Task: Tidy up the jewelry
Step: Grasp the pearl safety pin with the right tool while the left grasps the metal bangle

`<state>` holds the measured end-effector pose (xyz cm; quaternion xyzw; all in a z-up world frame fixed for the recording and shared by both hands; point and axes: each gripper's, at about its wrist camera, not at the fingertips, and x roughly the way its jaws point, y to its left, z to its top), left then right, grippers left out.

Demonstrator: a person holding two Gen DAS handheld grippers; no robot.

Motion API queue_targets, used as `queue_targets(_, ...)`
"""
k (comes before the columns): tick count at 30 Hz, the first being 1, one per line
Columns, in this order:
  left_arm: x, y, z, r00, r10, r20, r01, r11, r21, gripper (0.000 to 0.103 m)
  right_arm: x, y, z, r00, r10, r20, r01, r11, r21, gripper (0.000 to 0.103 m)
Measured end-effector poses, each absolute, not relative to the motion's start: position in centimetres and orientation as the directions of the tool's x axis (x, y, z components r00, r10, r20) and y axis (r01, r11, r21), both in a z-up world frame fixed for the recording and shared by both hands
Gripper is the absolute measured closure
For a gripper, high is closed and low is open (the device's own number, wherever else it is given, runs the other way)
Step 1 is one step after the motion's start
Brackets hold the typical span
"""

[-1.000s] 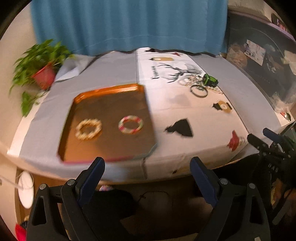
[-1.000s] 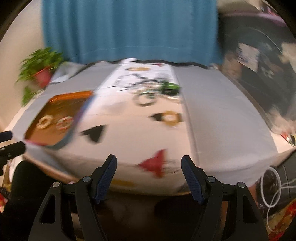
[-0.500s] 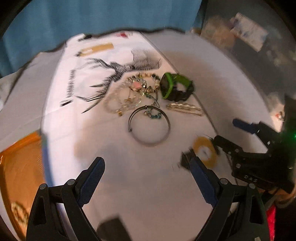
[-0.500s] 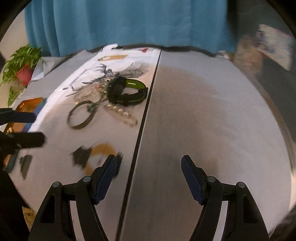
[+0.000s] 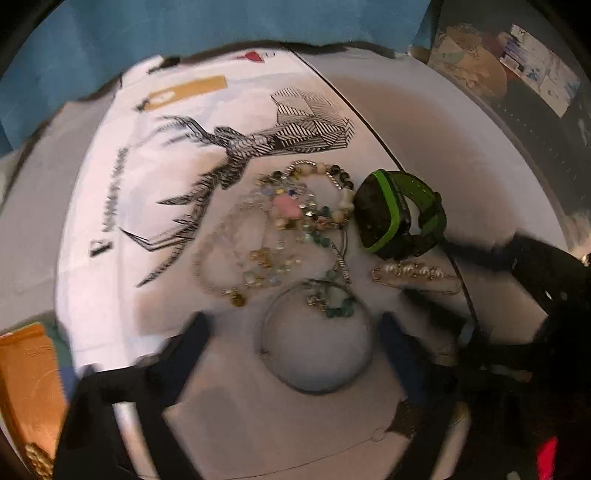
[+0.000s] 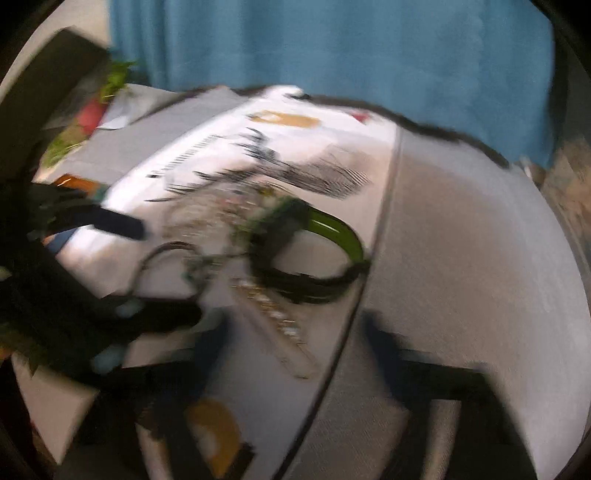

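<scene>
Left wrist view, white deer-print cloth (image 5: 155, 177) on grey table (image 5: 461, 147), teal curtain (image 5: 184, 33) behind, both hand-held grippers spread apart.

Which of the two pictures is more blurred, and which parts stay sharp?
Right wrist view: heavy motion blur everywhere; the green and black watch is smeared. Left wrist view: sharper in the middle, where the watch and the bangle read well; the left gripper, open, is blurred, and the fisheye bends the table edges.
</scene>
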<state>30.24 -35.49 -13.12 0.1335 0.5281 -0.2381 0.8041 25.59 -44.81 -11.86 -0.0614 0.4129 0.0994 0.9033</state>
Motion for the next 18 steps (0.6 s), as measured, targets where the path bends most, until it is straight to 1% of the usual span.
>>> queue_targets(1, 29.8, -35.5, -13.0, 0.335, -0.221, -0.916, 0.546, 0.837, -0.002, 0.045, 25.0, -44.1, -11.8, 0.644, 0.118, -0.756, -0.248, 0.967, -0.06, 0.088)
queue_targets(2, 29.5, -35.2, -13.0, 0.312, -0.228, -0.923, 0.555, 0.832, -0.018, 0.045, 24.4, -43.4, -11.7, 0.648, 0.098, -0.756, -0.255, 0.962, -0.094, 0.092)
queue_targets(4, 29.0, -34.6, -12.9, 0.279, -0.23, -0.932, 0.558, 0.829, -0.038, 0.045, 23.5, -42.8, -11.6, 0.644, 0.048, -0.764, -0.228, 0.965, -0.131, 0.092)
queue_targets(7, 27.5, -33.2, -12.5, 0.254, -0.256, -0.932, 0.551, 0.831, -0.078, 0.045, 22.0, -43.3, -11.1, 0.605, 0.016, -0.796, -0.127, 0.989, -0.077, 0.092)
queue_targets(12, 24.4, -30.3, -10.3, 0.288, -0.286, -0.914, 0.535, 0.84, -0.094, 0.045, 18.4, -45.0, -10.1, 0.612, 0.039, -0.79, -0.003, 0.999, 0.047, 0.092)
queue_targets(18, 20.1, -26.4, -6.3, 0.362, -0.314, -0.877, 0.522, 0.848, -0.088, 0.045, 15.1, -44.3, -7.6, 0.643, 0.061, -0.764, 0.059, 0.99, 0.129, 0.092)
